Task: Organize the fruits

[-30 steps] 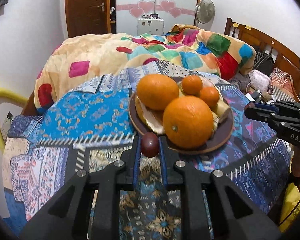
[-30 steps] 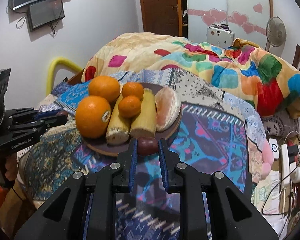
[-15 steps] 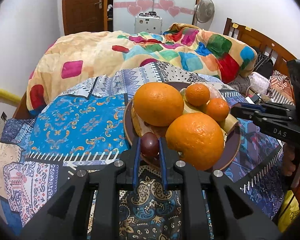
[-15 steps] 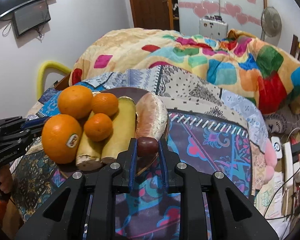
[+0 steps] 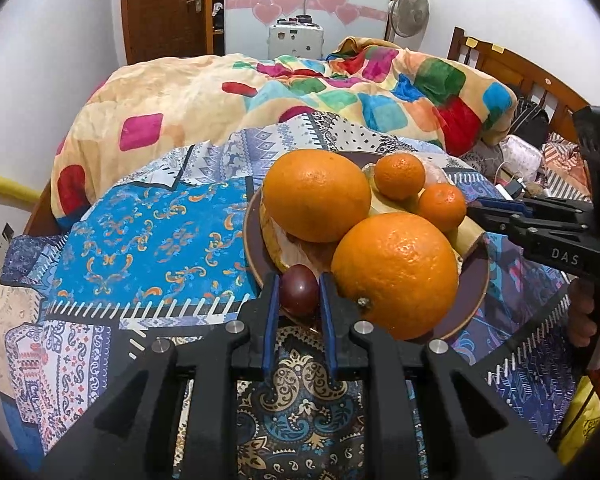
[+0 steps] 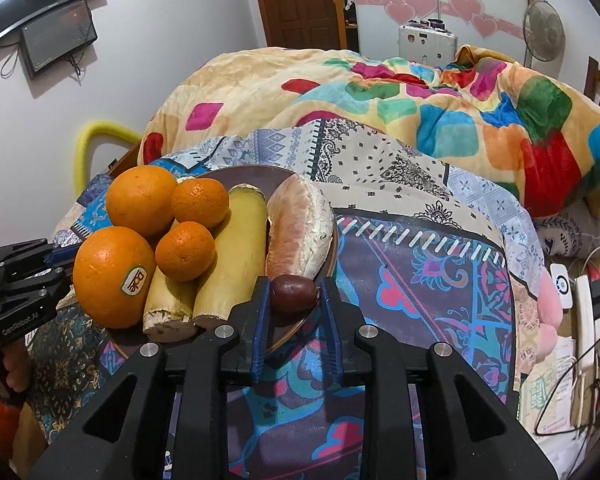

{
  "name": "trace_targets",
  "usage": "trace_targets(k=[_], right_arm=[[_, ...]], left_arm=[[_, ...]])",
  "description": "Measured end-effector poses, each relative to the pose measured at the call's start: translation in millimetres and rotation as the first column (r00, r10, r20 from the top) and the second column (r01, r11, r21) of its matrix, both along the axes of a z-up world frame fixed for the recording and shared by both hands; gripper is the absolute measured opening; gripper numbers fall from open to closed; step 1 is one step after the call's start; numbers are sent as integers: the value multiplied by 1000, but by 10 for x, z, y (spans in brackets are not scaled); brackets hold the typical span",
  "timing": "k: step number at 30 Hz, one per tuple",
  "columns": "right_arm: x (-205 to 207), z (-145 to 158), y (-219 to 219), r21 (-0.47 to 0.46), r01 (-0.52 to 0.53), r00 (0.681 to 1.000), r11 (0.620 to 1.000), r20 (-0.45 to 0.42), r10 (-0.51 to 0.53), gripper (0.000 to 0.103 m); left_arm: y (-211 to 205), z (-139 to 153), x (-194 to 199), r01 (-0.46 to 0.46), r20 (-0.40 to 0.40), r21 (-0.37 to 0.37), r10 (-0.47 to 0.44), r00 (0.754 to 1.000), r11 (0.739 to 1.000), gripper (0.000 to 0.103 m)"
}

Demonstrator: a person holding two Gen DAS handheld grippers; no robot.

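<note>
Fruit crowds a brown plate (image 5: 474,300) set on a patterned bedspread (image 5: 148,236), with a colourful quilt (image 6: 380,88) heaped at 12 o'clock behind it. Two big oranges (image 5: 394,276), two mandarins (image 6: 185,251), two pale peeled stalks (image 6: 236,256) and a peeled pomelo piece (image 6: 298,228) are stacked there, the small fruit riding on top of the long pieces.

The left hand-held gripper (image 5: 299,294) pinches a small dark red fruit (image 5: 299,289) between its blue pads. It hangs over the plate's rim at 7 o'clock, just beside the nearest orange, likely because that edge is the only bare spot left on this side.

The right hand-held gripper (image 6: 293,294) grips a second dark brown fruit (image 6: 293,292) the same way, at the opposite rim and just below the pomelo piece. Its jaws have just been easing apart a little, though the fruit sits between the pads and looks held.

Both grippers tilt downward, which suits lowering each fruit gently so nothing rolls off the crowded pile. Whether either fruit already touches the plate is unclear.
</note>
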State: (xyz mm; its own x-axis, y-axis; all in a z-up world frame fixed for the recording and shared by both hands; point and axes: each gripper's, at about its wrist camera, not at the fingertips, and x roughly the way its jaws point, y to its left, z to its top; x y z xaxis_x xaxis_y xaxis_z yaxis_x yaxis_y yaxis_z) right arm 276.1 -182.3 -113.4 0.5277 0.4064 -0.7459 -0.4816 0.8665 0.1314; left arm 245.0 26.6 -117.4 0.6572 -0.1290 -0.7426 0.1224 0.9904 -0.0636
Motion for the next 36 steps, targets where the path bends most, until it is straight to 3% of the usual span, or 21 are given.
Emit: trace_targets(k=[5, 11, 14, 16, 22, 26, 32, 36], right_arm=[[2, 2, -11, 7, 0, 1000, 1000, -8, 0, 24], [-10, 34, -29, 17, -2, 1000, 1000, -9, 2, 24], [-32, 66, -35, 18, -6, 1000, 1000, 0, 6, 27], [-43, 94, -43, 25, -8, 1000, 1000, 8, 8, 35], [-148, 280, -64, 43, -12, 999, 999, 43, 10, 36], [-340, 544, -93, 49, -12, 994, 999, 107, 7, 36], [-954, 1098, -203, 91, -5, 958, 996, 287, -22, 36], [-1455, 1430, -262, 144, -16, 911, 990, 409, -44, 36]], left_arm=[[-13, -12, -7, 1, 1, 20, -1, 1000, 1000, 21], [60, 44, -39, -9, 1, -19, 9, 1000, 1000, 24], [71, 136, -108, -6, 30, -19, 7, 1000, 1000, 24], [64, 216, -167, -7, 52, -10, 8, 999, 1000, 24], [50, 538, -393, -13, 125, -19, 15, 992, 1000, 24], [-2, 835, -655, -13, 205, -25, 18, 979, 1000, 24], [-104, 1276, -1185, -12, 339, -49, 28, 940, 999, 24], [-210, 1483, -1582, -28, 433, -38, 42, 900, 999, 39]])
